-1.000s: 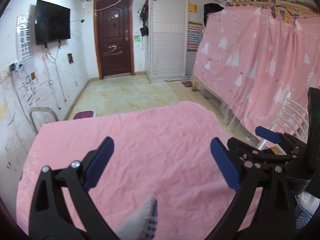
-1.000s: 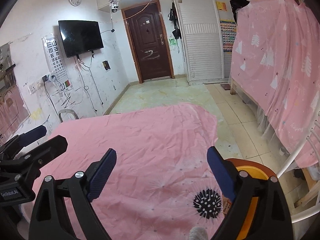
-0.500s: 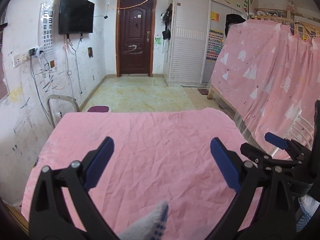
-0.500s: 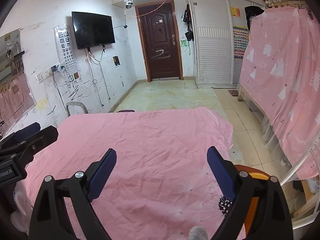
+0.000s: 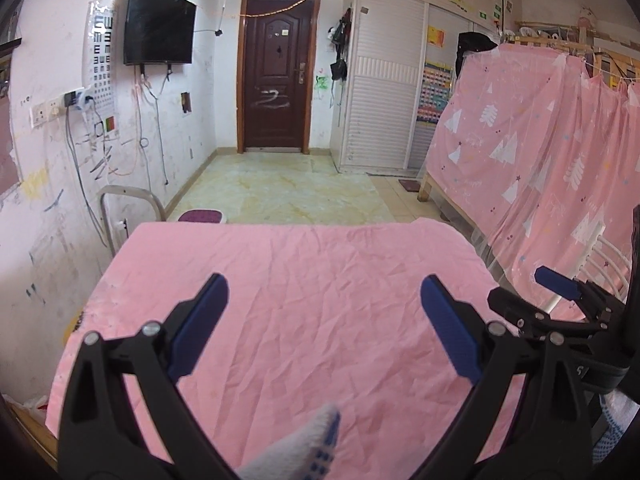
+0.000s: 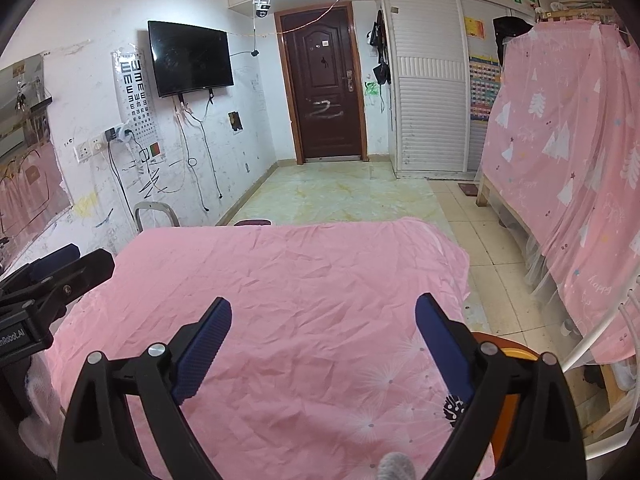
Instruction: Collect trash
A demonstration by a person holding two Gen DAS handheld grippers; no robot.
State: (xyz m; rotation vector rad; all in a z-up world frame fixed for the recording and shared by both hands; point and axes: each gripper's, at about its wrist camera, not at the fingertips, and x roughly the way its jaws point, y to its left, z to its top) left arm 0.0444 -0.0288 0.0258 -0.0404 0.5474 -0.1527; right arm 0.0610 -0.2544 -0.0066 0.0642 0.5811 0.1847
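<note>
My left gripper (image 5: 322,320) is open and empty, held above a table covered by a wrinkled pink cloth (image 5: 304,280). My right gripper (image 6: 322,342) is open and empty above the same cloth (image 6: 304,280). Each gripper shows in the other's view: the right one at the right edge of the left wrist view (image 5: 560,300), the left one at the left edge of the right wrist view (image 6: 52,280). An orange round container (image 6: 506,384) sits low beside the table's right edge, partly hidden by my right finger. No trash shows on the cloth.
A pink curtained bunk bed (image 6: 560,160) stands on the right. A metal chair frame (image 5: 128,208) and a purple stool (image 5: 202,216) stand past the table's far edge. The white wall with a TV (image 6: 190,58) is on the left; a dark door (image 6: 324,88) is beyond the tiled floor.
Both wrist views have tilted up and levelled out, showing more of the room and the whole far edge of the table. Both grippers stay open and empty.
</note>
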